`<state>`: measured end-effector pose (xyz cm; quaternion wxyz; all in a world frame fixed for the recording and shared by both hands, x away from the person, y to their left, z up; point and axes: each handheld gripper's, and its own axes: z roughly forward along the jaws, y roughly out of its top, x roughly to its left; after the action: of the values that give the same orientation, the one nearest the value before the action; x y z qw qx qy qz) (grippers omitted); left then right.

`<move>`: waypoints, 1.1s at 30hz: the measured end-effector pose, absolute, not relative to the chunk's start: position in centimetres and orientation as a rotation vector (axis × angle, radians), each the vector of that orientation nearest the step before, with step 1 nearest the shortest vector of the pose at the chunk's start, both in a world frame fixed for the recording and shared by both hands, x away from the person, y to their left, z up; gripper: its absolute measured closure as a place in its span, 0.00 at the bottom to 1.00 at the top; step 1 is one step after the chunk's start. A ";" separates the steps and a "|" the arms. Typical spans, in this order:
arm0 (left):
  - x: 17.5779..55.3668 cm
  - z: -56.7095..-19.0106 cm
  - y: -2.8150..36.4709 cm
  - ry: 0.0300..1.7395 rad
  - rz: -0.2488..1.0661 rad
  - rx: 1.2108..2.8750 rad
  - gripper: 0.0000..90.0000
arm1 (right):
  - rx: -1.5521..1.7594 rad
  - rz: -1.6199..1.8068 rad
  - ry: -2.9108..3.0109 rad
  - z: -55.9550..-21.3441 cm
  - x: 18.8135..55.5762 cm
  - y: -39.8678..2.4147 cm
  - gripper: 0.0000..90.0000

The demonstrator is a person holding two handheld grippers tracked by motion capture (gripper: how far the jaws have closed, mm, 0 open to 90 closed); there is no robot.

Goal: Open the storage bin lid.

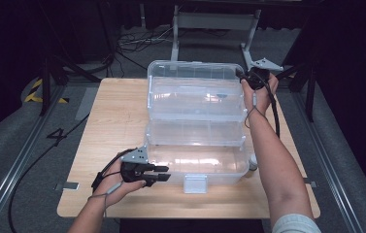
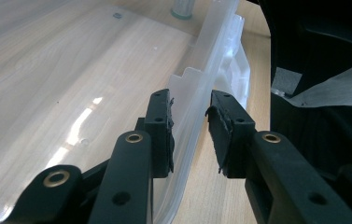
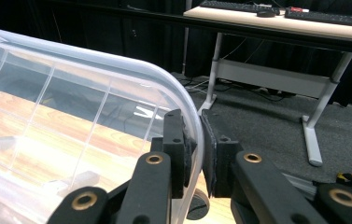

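A clear plastic storage box point(image 1: 195, 165) stands on the wooden table point(image 1: 112, 121), its clear lid point(image 1: 195, 92) raised upright at the back. My left gripper point(image 1: 163, 174) lies at the box's front left corner. In the left gripper view its jaws point(image 2: 190, 121) straddle the box's front rim point(image 2: 211, 51), with the pads against it. My right gripper point(image 1: 245, 80) is at the lid's far right corner. In the right gripper view its pads point(image 3: 197, 140) pinch the lid's curved edge point(image 3: 71, 107).
A white latch point(image 1: 195, 183) hangs at the box's front middle. A small pale cylinder point(image 1: 253, 162) stands on the table by the box's right end. Beyond the table are a desk frame point(image 1: 214, 22) and loose cables on the floor.
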<state>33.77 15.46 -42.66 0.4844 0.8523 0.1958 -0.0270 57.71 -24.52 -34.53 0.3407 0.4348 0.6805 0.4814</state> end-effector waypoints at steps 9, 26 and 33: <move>33.8 -42.7 15.5 0.476 -0.065 2.076 0.78 | 1.141 1.264 1.789 -35.5 58.5 -24.7 0.91; 33.8 -42.7 15.5 0.475 -0.066 2.075 0.78 | 1.143 1.303 1.815 -36.8 59.4 -25.2 0.91; 33.8 -42.7 15.5 0.475 -0.066 2.071 0.78 | 1.169 1.312 1.832 -37.5 60.0 -25.4 0.90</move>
<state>33.77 15.48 -42.69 0.4862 0.8513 0.1952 -0.0270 60.00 -25.37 -37.52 0.2968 0.4398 0.6891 0.4936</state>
